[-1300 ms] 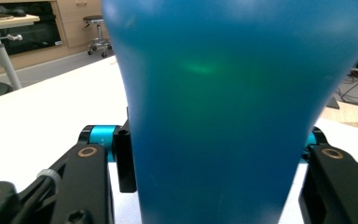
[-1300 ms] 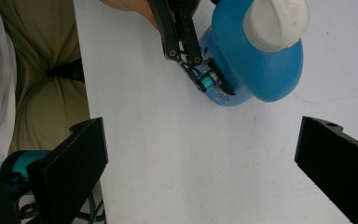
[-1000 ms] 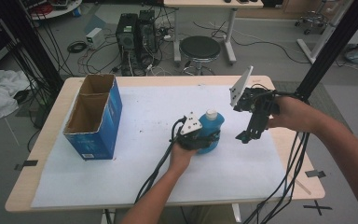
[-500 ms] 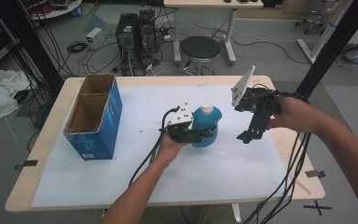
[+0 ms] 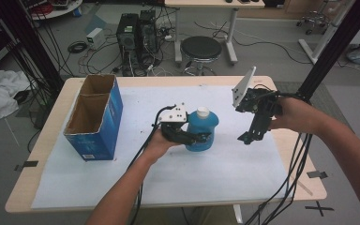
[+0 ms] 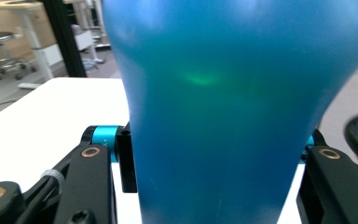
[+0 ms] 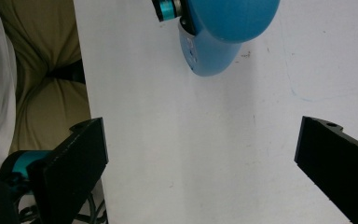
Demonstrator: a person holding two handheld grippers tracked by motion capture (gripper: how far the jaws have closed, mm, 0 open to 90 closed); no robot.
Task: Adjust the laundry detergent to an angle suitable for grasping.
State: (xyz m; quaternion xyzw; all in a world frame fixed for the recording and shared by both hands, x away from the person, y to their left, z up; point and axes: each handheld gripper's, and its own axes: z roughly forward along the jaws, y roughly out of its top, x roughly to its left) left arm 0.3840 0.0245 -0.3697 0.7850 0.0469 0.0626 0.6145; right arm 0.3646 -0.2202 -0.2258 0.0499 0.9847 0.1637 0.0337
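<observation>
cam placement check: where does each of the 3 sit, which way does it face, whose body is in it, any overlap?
High view: above the person's side, facing forward and down on the table; both forearms, left gripper, right gripper.
Left gripper view: between its jaws, facing the blue bottle.
Right gripper view: facing down at the table; open jaws, the person's lap.
Shared: the bottle in all three.

High camera looks down over my table (image 5: pixel 262 187); my left camera presses close to the bottle (image 6: pixel 223 116); my right faces straight down, sharing it.

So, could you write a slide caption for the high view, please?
Left gripper grasps a blue bottle beside an open cardboard box; right gripper hovers open.
</observation>
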